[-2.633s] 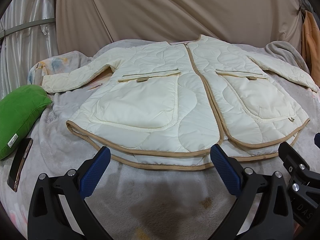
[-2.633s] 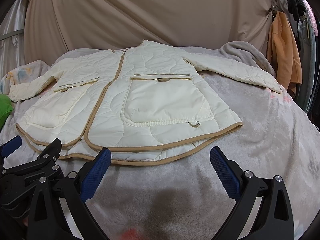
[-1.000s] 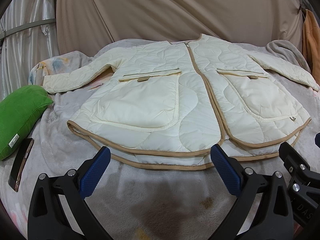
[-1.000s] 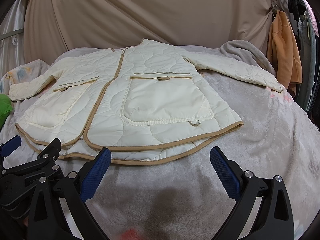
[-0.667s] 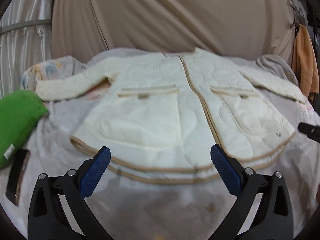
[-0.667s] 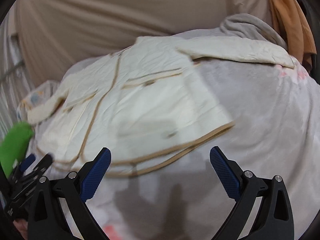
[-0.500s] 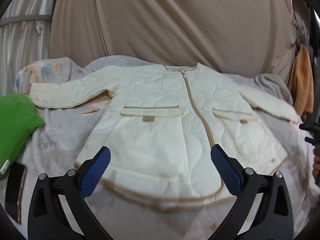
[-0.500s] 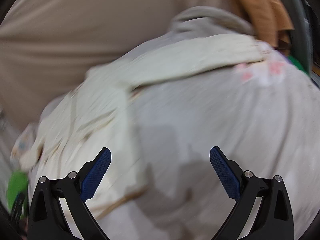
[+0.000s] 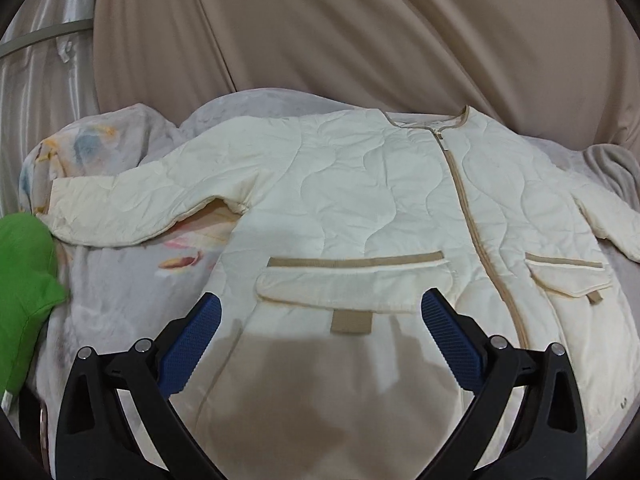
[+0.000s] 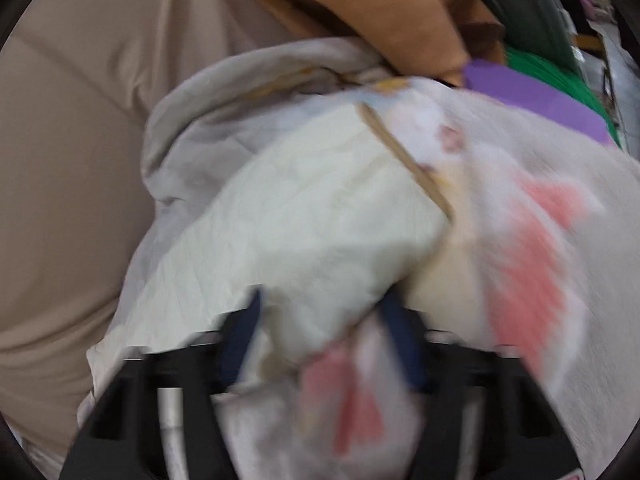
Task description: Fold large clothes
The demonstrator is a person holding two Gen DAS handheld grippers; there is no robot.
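A cream quilted jacket (image 9: 360, 208) with tan trim lies flat, front up, on a grey blanket (image 9: 120, 292). Its left sleeve (image 9: 132, 208) stretches out to the left. My left gripper (image 9: 318, 344) is open and empty, hovering over the jacket's left pocket (image 9: 352, 288). In the blurred right wrist view, my right gripper (image 10: 320, 344) has its jaws partly closed around the end of the jacket's right sleeve (image 10: 320, 216) near the tan cuff (image 10: 404, 160). The blur hides whether the pads clamp the cloth.
A green pillow (image 9: 24, 292) lies at the left edge of the bed. A beige curtain (image 9: 340, 32) hangs behind. Orange cloth (image 10: 360, 4), a purple item (image 10: 536, 100) and a green item (image 10: 560, 76) sit beyond the bed's right side.
Both grippers moved forward from the hem. The left came over the pocket. The right swung right to the sleeve end and its jaws narrowed around it.
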